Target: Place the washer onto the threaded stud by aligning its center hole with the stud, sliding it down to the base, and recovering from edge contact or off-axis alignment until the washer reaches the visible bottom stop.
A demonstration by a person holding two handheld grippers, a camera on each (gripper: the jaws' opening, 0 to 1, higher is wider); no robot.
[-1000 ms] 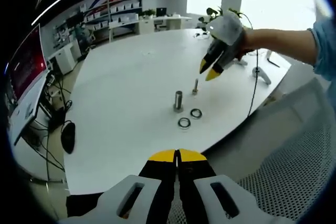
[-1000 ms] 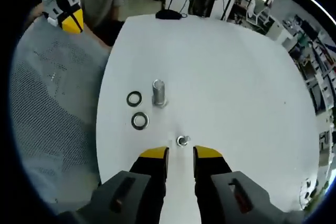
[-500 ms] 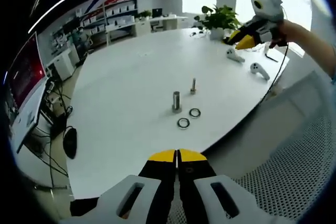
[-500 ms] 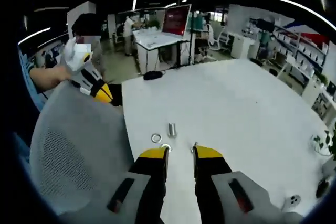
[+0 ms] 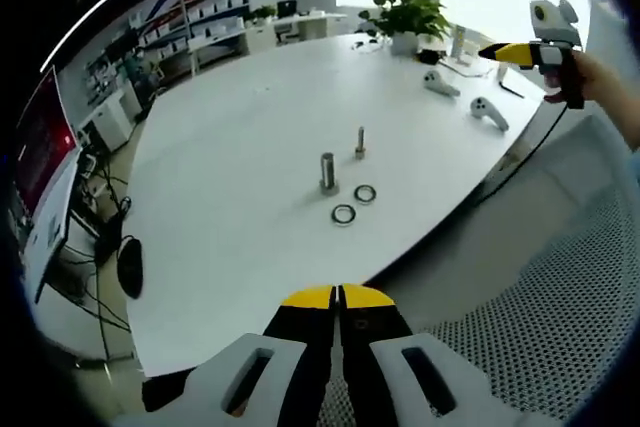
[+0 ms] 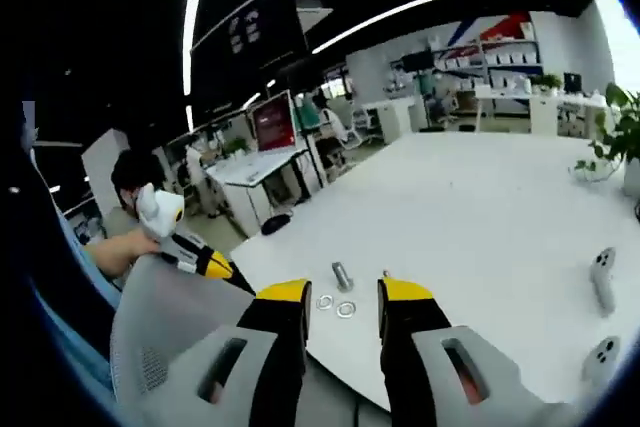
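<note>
Two washers (image 5: 354, 204) lie flat side by side on the white desk (image 5: 240, 147), just near of a metal cylinder (image 5: 327, 172) and the upright threaded stud (image 5: 360, 142). The left gripper (image 5: 338, 299) hangs off the desk's near edge, jaws pressed together and empty. The right gripper (image 6: 335, 292) is held well back from the parts, jaws apart and empty.

Two washers (image 5: 344, 214) (image 5: 365, 193), flat on desk (image 5: 230, 147), near its chair-side edge. One threaded stud (image 5: 360, 142). One metal cylinder (image 5: 328, 173). Two handheld controllers (image 5: 436, 83) (image 5: 487, 113) toward desk's far corner. One potted plant (image 5: 405, 19) at far edge. One mesh chair (image 5: 560, 297). Two claws: left claw (image 5: 337, 297), right claw (image 6: 334, 292).
</note>
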